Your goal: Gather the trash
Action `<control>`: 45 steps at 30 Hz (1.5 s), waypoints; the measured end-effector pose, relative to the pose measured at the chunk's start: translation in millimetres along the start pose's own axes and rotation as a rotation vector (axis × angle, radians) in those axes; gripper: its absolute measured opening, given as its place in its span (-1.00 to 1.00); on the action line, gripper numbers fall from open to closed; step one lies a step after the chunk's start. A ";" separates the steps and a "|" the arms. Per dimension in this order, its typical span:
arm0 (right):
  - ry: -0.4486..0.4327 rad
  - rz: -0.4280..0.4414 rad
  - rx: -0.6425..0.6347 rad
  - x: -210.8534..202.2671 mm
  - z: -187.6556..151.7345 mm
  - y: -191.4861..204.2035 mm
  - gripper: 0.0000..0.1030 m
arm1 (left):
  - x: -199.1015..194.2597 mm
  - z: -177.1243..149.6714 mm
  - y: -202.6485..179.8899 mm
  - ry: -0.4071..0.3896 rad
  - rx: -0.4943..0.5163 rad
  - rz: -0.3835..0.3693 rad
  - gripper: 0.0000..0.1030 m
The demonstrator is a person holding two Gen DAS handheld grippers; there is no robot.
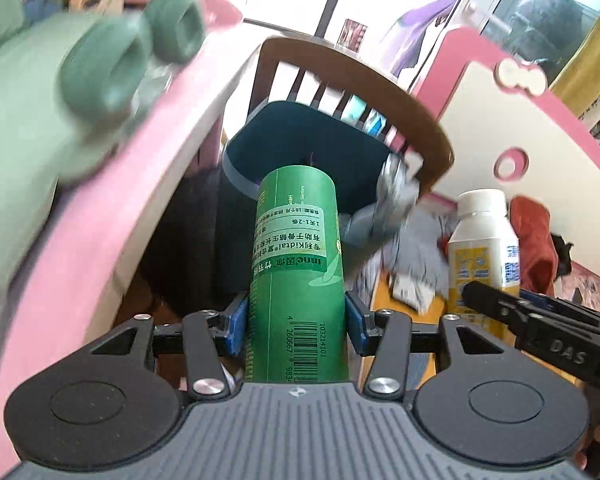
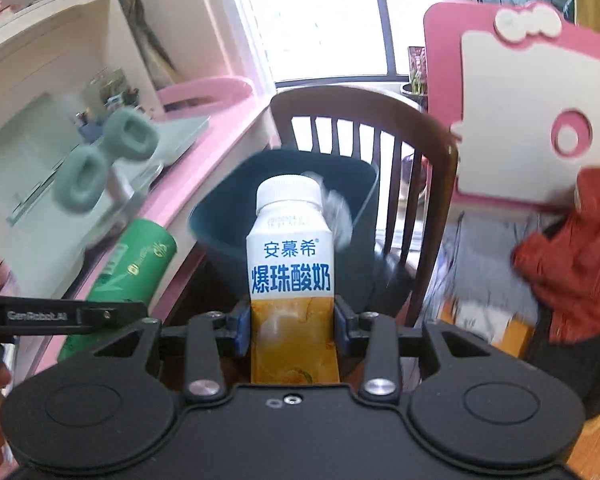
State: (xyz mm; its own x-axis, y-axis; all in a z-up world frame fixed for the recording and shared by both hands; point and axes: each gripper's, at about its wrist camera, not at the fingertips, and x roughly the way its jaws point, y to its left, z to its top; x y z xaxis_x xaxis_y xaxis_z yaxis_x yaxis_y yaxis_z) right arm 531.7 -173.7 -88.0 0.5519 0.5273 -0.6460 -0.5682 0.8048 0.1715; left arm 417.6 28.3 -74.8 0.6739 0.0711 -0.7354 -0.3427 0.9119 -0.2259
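Observation:
My left gripper (image 1: 296,320) is shut on a green cardboard tube (image 1: 298,264), which points at the dark teal trash bin (image 1: 340,148) ahead. My right gripper (image 2: 292,324) is shut on a white and yellow yogurt bottle (image 2: 290,264), held in front of the same bin (image 2: 228,216). The tube also shows at the left of the right wrist view (image 2: 132,264). The bottle shows at the right of the left wrist view (image 1: 482,248). A crumpled grey wrapper (image 1: 392,200) hangs blurred at the bin's right rim.
A brown wooden chair (image 2: 364,128) stands behind the bin. A pink-edged desk (image 1: 112,200) with green headphones (image 1: 136,52) is at the left. A pink and white bed board (image 2: 520,120) and red clothing (image 2: 572,252) are at the right.

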 end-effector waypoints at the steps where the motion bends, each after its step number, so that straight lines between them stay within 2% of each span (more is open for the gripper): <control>1: 0.001 -0.005 -0.005 5.4 9.1 -0.1 -0.25 | 1.3 12.6 -3.4 -0.007 0.006 0.004 -0.06; 5: 0.029 -0.009 0.010 38.1 36.5 -2.9 -0.25 | 25.3 54.9 -21.3 -0.022 0.038 0.020 -0.06; 9: 0.058 0.002 0.049 74.7 52.3 -6.1 -0.25 | 50.1 82.3 -28.8 -0.021 0.055 0.043 -0.06; 15: 0.085 0.025 0.102 122.6 72.9 -5.4 -0.25 | 96.6 103.2 -29.0 0.011 0.050 0.099 -0.06; 18: 0.098 0.036 0.121 139.1 73.6 -10.2 -0.25 | 118.5 109.9 -20.1 0.049 0.016 0.104 -0.06; 21: 0.117 0.048 0.099 150.0 70.9 -9.1 -0.24 | 139.4 110.6 -18.2 0.086 0.031 0.148 -0.06; 27: 0.121 0.034 0.075 153.6 65.6 -8.8 -0.16 | 165.1 106.3 -16.5 0.147 0.045 0.189 -0.06; 29: 0.115 0.025 0.062 150.8 62.3 -9.2 -0.07 | 168.0 101.8 -17.3 0.149 0.063 0.200 -0.05; 31: 0.109 0.025 0.062 147.2 59.6 -11.1 -0.08 | 167.0 99.1 -19.5 0.146 0.078 0.191 -0.05; 34: 0.103 0.030 0.066 141.5 55.9 -12.8 -0.04 | 163.1 94.4 -19.8 0.139 0.077 0.181 0.01; 36: 0.097 0.036 0.062 136.1 54.1 -12.6 -0.02 | 160.7 93.0 -21.0 0.124 0.085 0.180 0.17; 45: 0.047 0.068 0.050 93.9 41.3 -4.2 0.08 | 119.8 75.4 -21.0 0.059 0.130 0.136 0.27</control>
State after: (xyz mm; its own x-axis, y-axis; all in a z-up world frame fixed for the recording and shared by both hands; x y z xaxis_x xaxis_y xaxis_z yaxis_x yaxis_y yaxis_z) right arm 611.2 -116.4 -118.7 0.4832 0.5691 -0.6653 -0.5716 0.7807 0.2526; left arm 554.9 48.1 -110.0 0.5861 0.1763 -0.7908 -0.3373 0.9405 -0.0404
